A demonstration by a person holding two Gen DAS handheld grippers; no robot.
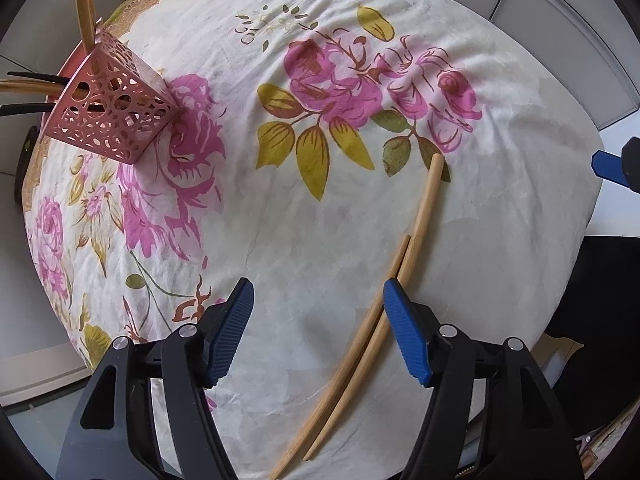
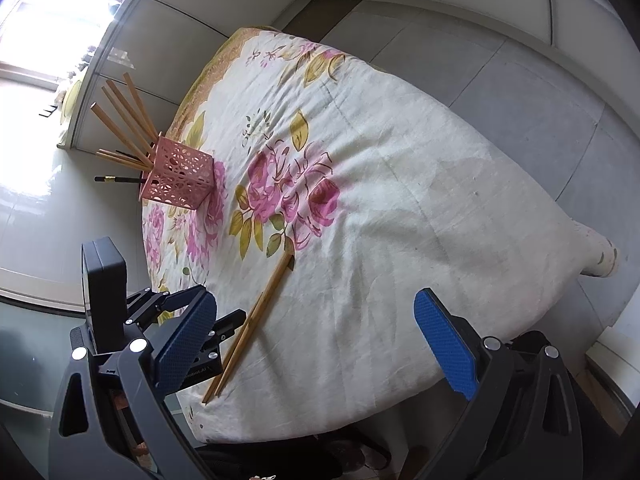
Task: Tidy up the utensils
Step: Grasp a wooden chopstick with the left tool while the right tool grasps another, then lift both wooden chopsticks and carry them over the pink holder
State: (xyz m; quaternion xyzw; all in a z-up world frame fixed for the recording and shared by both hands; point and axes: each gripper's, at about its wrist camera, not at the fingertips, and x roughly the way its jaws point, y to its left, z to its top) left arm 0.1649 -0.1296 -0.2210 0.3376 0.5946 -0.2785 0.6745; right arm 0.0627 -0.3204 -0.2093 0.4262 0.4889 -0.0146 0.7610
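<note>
**Chopsticks loose on the cloth, holder at the far side**

The left gripper (image 1: 319, 330) hangs over the flowered cloth (image 1: 340, 240), fingers spread with nothing between them. A pair of chopsticks (image 1: 372, 320) lies just beside its right finger. The right gripper (image 2: 316, 344) is likewise spread wide and holds nothing. Farther off, a pink perforated holder (image 1: 110, 108) stands near the bench edge with several chopsticks in it.

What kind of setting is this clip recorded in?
Probably a room in a home: a table under a floral tablecloth, a pink perforated utensil holder with chopsticks in it, two loose wooden chopsticks on the cloth, and a tiled floor around it.
</note>
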